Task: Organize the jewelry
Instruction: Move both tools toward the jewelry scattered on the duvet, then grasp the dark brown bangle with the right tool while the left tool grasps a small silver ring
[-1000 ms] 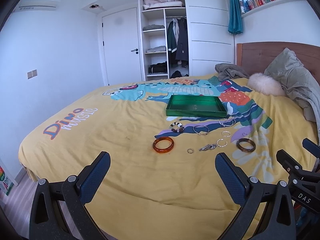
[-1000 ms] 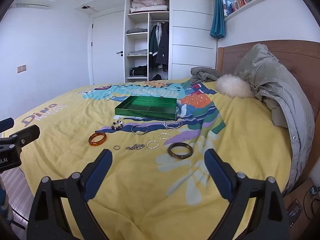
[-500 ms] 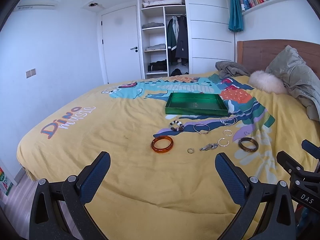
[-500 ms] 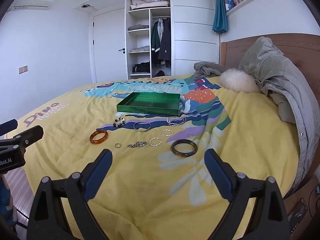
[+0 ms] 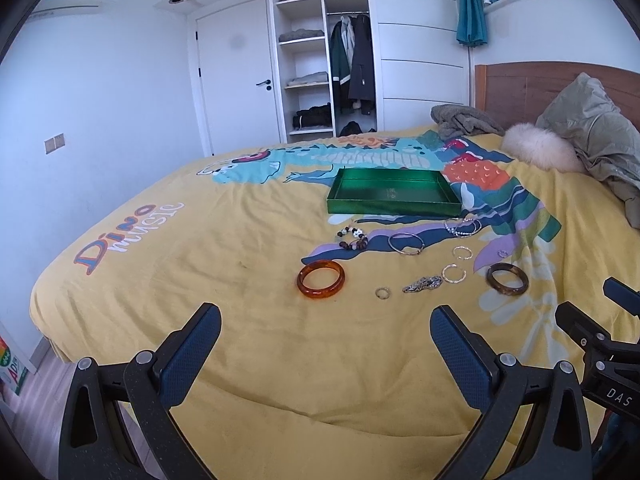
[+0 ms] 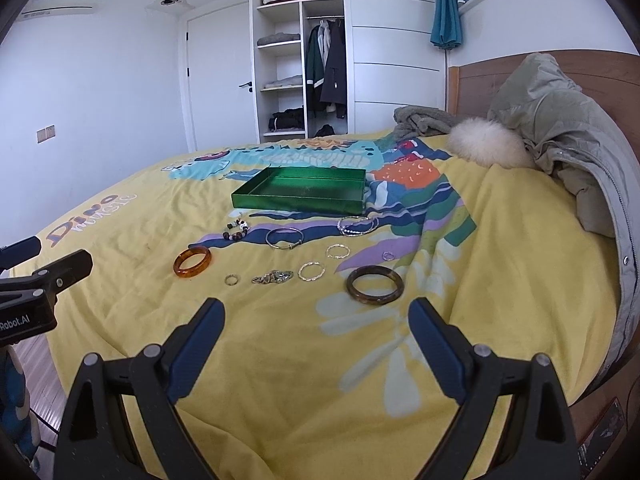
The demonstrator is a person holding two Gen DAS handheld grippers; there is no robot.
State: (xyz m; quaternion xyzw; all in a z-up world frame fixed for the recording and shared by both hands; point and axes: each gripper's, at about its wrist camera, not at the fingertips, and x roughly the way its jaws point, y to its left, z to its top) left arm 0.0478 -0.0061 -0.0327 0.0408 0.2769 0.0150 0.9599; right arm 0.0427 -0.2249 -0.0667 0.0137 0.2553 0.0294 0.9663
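Observation:
A green tray [image 5: 340,202] [image 6: 240,199] lies on the yellow bedspread. In front of it lies loose jewelry: an orange bangle [image 5: 321,279] [image 6: 192,262], a dark brown bangle [image 5: 507,278] [image 6: 374,285], a bead bracelet [image 5: 353,238] [image 6: 237,229], a silver bangle [image 5: 406,243] [image 6: 284,238], several small rings and a silver chain [image 5: 423,283] [image 6: 273,277]. My left gripper [image 5: 326,340] is open and empty, short of the orange bangle. My right gripper [image 6: 316,334] is open and empty, short of the brown bangle.
A grey-green jacket [image 6: 568,136] and a white fur pompom [image 6: 486,142] lie by the wooden headboard on the right. A grey garment [image 5: 464,120] lies at the far side. An open wardrobe and a door stand behind the bed. The bed's edge runs on the left.
Both grippers have moved slightly forward and tilted down toward the jewelry. The jewelry and tray have not moved.

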